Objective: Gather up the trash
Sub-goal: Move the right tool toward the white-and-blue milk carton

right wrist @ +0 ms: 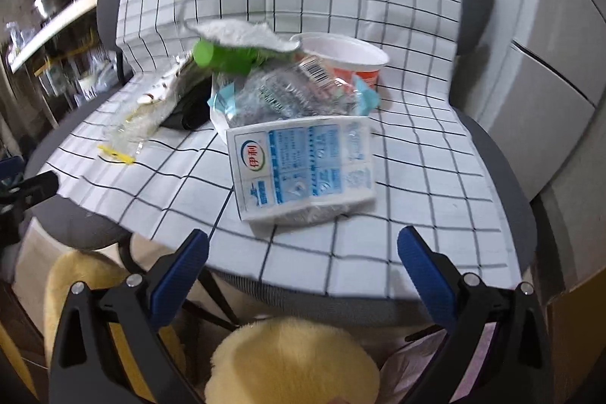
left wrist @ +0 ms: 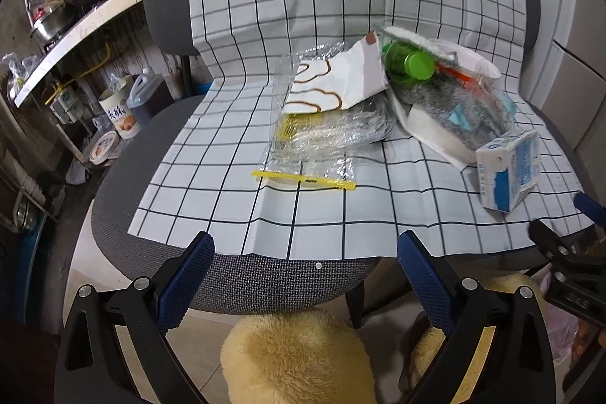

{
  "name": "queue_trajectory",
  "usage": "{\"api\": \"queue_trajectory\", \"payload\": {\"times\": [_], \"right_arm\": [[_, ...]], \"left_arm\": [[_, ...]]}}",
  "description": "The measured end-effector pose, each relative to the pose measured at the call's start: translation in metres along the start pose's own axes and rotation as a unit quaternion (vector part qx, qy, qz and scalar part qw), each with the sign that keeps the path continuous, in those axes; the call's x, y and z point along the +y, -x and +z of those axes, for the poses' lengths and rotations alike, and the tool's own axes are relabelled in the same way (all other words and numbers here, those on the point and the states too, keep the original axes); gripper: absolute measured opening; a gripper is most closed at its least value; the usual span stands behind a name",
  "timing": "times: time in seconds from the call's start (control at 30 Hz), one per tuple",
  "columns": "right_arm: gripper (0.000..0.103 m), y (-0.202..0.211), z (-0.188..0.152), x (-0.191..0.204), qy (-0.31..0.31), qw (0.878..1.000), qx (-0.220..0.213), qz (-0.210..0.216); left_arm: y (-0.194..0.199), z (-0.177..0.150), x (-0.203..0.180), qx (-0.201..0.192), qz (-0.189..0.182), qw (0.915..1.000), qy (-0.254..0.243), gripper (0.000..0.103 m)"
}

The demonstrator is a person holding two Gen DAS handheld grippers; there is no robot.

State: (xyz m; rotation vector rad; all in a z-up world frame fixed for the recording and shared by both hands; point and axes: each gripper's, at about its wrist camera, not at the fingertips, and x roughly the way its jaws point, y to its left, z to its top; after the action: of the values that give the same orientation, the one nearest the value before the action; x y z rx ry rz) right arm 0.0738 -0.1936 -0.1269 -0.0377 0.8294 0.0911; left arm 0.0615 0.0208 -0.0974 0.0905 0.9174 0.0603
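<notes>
Trash lies on a checked cloth (left wrist: 235, 192) spread over a grey chair. A flattened blue-and-white milk carton (right wrist: 303, 165) (left wrist: 509, 171) lies nearest my right gripper (right wrist: 303, 245), which is open and empty just short of it. Behind it sit a crumpled clear wrapper (right wrist: 288, 93), a white cup (right wrist: 344, 53) and a green bottle (right wrist: 223, 57) (left wrist: 411, 63). A clear zip bag with a yellow strip (left wrist: 306, 154) and a white paper wrapper (left wrist: 337, 86) lie ahead of my left gripper (left wrist: 303, 245), which is open and empty at the seat's front edge.
A grey fuzzy cloth (left wrist: 428, 93) lies in the pile. Yellow fluffy slippers (left wrist: 299, 358) show below the seat. Kitchen shelves with pots and jugs (left wrist: 113, 108) stand to the left. A grey cabinet (right wrist: 549, 93) stands to the right.
</notes>
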Motion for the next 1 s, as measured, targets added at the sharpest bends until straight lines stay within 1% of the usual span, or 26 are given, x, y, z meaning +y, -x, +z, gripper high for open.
{"api": "queue_trajectory", "payload": {"times": [0.17, 0.3, 0.37, 0.47, 0.57, 0.63, 0.7, 0.73, 0.77, 0.83, 0.87, 0.9, 0.93, 1.0], "right_arm": [[0.097, -0.033, 0.008, 0.012, 0.009, 1.0, 0.017, -0.025], [0.097, -0.046, 0.007, 0.006, 0.002, 0.998, 0.027, -0.053], [0.097, -0.048, 0.003, -0.003, -0.005, 0.997, 0.031, -0.064], [0.097, -0.043, -0.006, -0.023, -0.012, 0.995, 0.038, -0.093], [0.097, -0.034, -0.014, -0.05, -0.022, 0.989, 0.038, -0.138], [0.097, -0.026, -0.016, -0.073, -0.037, 0.983, 0.032, -0.176], [0.097, -0.02, -0.018, -0.086, -0.051, 0.98, 0.025, -0.19], [0.097, -0.015, -0.019, -0.094, -0.059, 0.98, 0.02, -0.189], [0.097, -0.01, -0.019, -0.097, -0.065, 0.982, 0.011, -0.176], [0.097, 0.0, -0.02, -0.096, -0.073, 0.988, -0.009, -0.136], [0.097, 0.002, -0.021, -0.094, -0.071, 0.99, -0.006, -0.119], [0.097, 0.005, -0.021, -0.091, -0.074, 0.992, -0.012, -0.097], [0.097, 0.006, -0.019, -0.085, -0.076, 0.995, -0.015, -0.064], [0.097, 0.007, -0.017, -0.077, -0.079, 0.996, -0.024, -0.016]], "left_arm": [[-0.008, -0.001, 0.006, 0.007, -0.005, 1.0, 0.005, 0.096], [-0.011, 0.001, 0.009, 0.006, -0.007, 0.9999, 0.008, 0.096], [-0.012, 0.001, 0.008, 0.006, -0.011, 0.9999, 0.01, 0.096], [-0.012, 0.002, 0.001, 0.005, -0.017, 0.9998, 0.003, 0.096], [-0.013, 0.002, -0.007, 0.005, -0.023, 0.9997, -0.006, 0.096], [-0.013, 0.003, -0.014, 0.005, -0.026, 0.9996, -0.012, 0.096], [-0.013, 0.003, -0.022, 0.005, -0.031, 0.9993, -0.018, 0.096], [-0.013, 0.004, -0.025, 0.005, -0.033, 0.9992, -0.021, 0.096], [-0.013, 0.004, -0.029, 0.005, -0.033, 0.9992, -0.023, 0.096], [-0.014, 0.005, -0.036, 0.002, -0.033, 0.999, -0.029, 0.096], [-0.013, 0.005, -0.039, -0.001, -0.035, 0.9989, -0.03, 0.096], [-0.013, 0.005, -0.041, -0.005, -0.037, 0.9988, -0.031, 0.096], [-0.013, 0.005, -0.043, -0.009, -0.039, 0.9987, -0.032, 0.096], [-0.013, 0.005, -0.046, -0.016, -0.04, 0.9985, -0.034, 0.096]]}}
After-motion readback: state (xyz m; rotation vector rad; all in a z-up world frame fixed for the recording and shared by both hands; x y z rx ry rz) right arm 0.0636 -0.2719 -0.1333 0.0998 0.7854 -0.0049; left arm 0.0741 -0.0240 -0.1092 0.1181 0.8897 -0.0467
